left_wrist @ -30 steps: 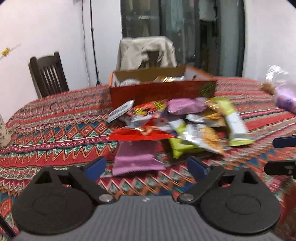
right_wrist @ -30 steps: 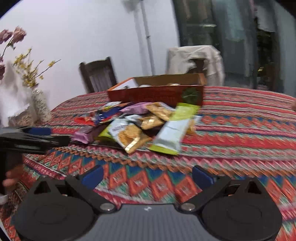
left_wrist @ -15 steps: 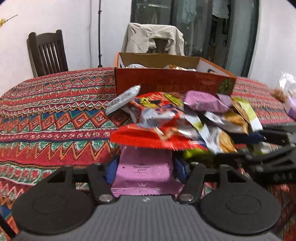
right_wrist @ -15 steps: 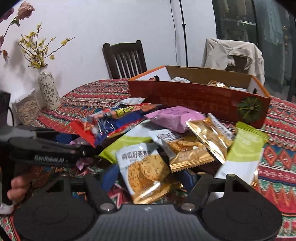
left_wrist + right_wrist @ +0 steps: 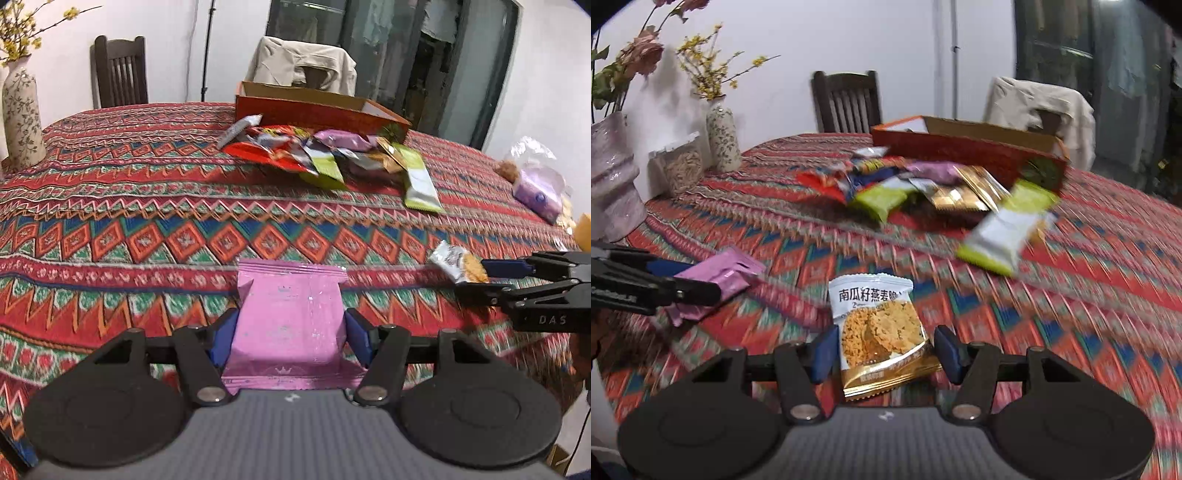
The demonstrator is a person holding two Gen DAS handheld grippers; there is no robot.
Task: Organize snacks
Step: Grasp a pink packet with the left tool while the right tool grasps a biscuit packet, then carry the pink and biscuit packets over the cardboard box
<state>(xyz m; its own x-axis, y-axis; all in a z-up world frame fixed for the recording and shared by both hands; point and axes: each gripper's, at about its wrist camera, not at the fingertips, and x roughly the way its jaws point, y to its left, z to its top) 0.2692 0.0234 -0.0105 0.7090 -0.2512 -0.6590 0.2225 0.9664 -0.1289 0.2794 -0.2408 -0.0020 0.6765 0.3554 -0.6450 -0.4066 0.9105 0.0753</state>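
My left gripper is shut on a pink snack packet, held just above the patterned tablecloth. In the right wrist view the same pink packet pokes out of that gripper at the left. My right gripper has a white and gold cracker packet between its fingers, and its jaws are closing on it. The left wrist view shows this cracker packet in the right gripper at the far right. A pile of snack packets lies farther back, in front of an open orange box.
A flowered vase stands at the table's left edge, with a jar of seeds and a large pale vase near it. A plastic bag of goods sits at the right. Two chairs stand behind the table.
Both grippers went into the pile and closed, the left on the pink packet, the right on the cracker packet. Both have since pulled back from the pile with their packets.
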